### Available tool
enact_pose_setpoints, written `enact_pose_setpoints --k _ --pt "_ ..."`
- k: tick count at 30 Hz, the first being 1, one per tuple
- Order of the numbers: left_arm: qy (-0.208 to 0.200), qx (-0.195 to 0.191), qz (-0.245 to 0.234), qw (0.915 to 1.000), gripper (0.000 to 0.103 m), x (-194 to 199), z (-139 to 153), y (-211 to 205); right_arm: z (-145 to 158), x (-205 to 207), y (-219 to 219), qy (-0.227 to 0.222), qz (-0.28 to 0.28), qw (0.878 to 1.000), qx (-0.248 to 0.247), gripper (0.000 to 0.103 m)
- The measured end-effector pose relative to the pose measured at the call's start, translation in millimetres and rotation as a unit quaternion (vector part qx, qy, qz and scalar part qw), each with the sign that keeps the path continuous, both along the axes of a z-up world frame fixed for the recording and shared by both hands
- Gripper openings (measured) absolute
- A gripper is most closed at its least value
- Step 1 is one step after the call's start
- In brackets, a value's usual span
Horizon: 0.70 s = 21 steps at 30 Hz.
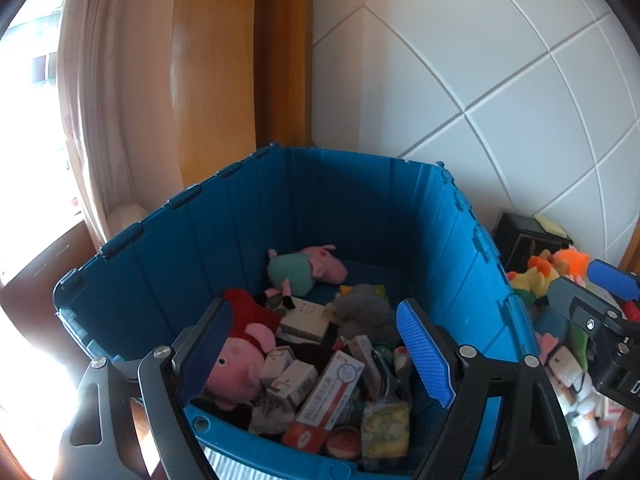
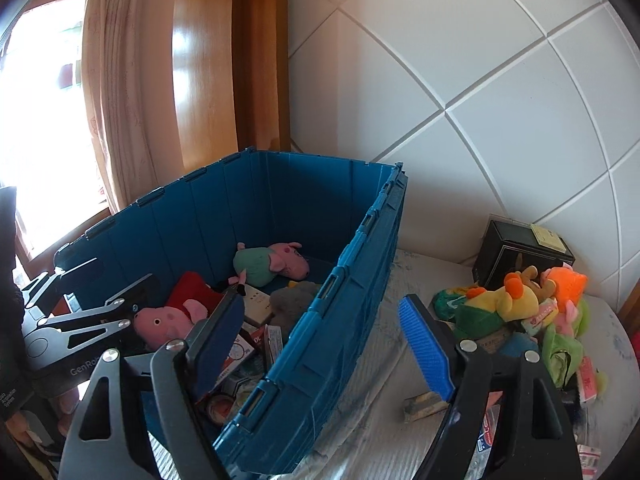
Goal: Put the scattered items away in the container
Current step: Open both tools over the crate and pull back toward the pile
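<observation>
A blue folding crate holds a pink pig plush in a red dress, a second pig plush in pale green, a grey plush and several small cartons. My left gripper hangs open over the crate's near end with nothing between its fingers. My right gripper is open too and straddles the crate's right wall; its blue pad shows at the right of the left wrist view. A pile of bright plush toys lies right of the crate.
The crate and toys rest on white bedding. A small tan block lies by my right finger. A black box stands behind the toy pile. Behind are a white panelled wall, a wooden post, a curtain and a bright window.
</observation>
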State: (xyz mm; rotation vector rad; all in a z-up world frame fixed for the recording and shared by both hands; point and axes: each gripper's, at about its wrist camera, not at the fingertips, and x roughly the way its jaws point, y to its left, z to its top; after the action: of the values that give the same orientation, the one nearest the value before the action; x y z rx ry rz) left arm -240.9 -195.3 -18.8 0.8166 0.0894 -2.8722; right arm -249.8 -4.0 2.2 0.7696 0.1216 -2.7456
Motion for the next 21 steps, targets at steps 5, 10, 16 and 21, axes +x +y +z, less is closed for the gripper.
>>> enact_pose_setpoints --k 5,10,16,21 --pt "0.014 -0.003 -0.022 0.9996 0.085 11.2 11.1 28.5 3.0 13.5 31.4 0.006 -0.027 1.0 -0.005 0.085" --pt "0.029 -0.01 -0.049 0.9983 0.087 23.6 21.6 64.0 8.3 31.3 66.0 0.018 -0.054 0.998 -0.01 0.095" --pt "0.042 -0.02 -0.084 0.9954 0.091 40.8 29.1 114.1 7.8 51.6 117.5 0.027 -0.084 0.996 -0.022 0.096" --pt "0.053 -0.014 -0.085 0.9948 0.1 55.6 30.9 159.8 3.0 62.1 169.4 0.022 -0.088 0.996 -0.025 0.098"
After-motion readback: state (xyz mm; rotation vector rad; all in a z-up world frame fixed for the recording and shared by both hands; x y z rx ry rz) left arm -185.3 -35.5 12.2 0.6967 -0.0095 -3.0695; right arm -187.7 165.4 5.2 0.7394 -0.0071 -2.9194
